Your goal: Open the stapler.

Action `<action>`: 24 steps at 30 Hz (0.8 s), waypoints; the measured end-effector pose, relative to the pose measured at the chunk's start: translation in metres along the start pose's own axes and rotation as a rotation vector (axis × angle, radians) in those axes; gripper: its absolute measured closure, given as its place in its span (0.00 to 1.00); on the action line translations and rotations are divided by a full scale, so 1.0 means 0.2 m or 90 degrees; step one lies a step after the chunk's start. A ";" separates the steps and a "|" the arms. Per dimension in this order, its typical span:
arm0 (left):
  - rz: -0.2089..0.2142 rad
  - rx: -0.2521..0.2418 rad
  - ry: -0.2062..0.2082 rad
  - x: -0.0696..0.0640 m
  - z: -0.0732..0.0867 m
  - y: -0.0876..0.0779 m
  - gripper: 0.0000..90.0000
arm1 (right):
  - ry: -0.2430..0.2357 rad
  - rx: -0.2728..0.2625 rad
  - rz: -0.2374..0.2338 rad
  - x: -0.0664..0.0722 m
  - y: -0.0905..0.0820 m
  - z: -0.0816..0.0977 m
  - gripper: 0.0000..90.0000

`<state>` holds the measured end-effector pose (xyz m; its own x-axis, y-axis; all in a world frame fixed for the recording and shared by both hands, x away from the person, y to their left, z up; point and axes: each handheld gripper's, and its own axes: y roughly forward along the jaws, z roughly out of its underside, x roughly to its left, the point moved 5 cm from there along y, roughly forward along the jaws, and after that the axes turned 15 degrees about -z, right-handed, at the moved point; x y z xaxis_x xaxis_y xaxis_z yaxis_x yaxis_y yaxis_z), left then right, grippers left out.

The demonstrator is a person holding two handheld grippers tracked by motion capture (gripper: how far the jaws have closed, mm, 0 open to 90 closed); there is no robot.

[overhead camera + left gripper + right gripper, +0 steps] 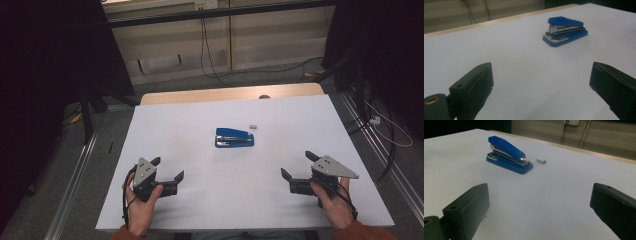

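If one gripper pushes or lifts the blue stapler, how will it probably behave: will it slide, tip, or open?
The blue stapler rests on a flat, long base on the white table, so a push would probably slide it, not tip it. Its shell looks hard and glossy, likely stiff and a bit slippery. The top arm stands raised at one end, so squeezing there may close it.

Bare white tabletop (200, 210) lies between my left gripper (166, 169), my right gripper (296, 165) and the blue metal-and-plastic stapler (234, 138), so both approaches are open. The small grey block of staples (253, 126) sits just beyond the stapler's far right end, crowding only that side.
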<state>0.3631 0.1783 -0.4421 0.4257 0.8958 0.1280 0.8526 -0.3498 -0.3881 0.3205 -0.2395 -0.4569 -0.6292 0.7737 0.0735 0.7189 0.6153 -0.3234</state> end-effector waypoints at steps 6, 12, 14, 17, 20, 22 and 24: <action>0.021 0.007 -0.004 -0.02 -0.01 0.02 0.06 | 0.001 0.001 -0.010 0.01 0.04 0.00 0.03; 0.046 0.024 -0.032 -0.04 0.00 0.05 0.07 | 0.011 0.030 -0.030 0.04 0.10 0.02 0.03; 0.048 0.022 -0.031 -0.05 -0.01 0.06 0.07 | 0.009 0.028 -0.031 0.04 0.11 0.01 0.03; 0.056 0.012 -0.011 -0.07 -0.03 0.07 0.07 | 0.006 0.026 -0.039 0.05 0.14 0.00 0.03; 0.070 0.011 -0.011 -0.09 -0.04 0.08 0.06 | -0.003 0.026 -0.038 0.06 0.16 0.00 0.03; 0.077 0.020 -0.009 -0.10 -0.04 0.10 0.05 | -0.002 0.030 -0.039 0.06 0.18 0.00 0.03; 0.076 0.024 -0.009 -0.11 -0.05 0.12 0.05 | 0.002 0.033 -0.043 0.06 0.20 0.00 0.02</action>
<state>0.3765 0.1486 -0.4455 0.5194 0.8520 0.0664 0.7841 -0.4443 -0.4333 0.3414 -0.2055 -0.4685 -0.6748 0.7312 0.1002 0.6582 0.6576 -0.3664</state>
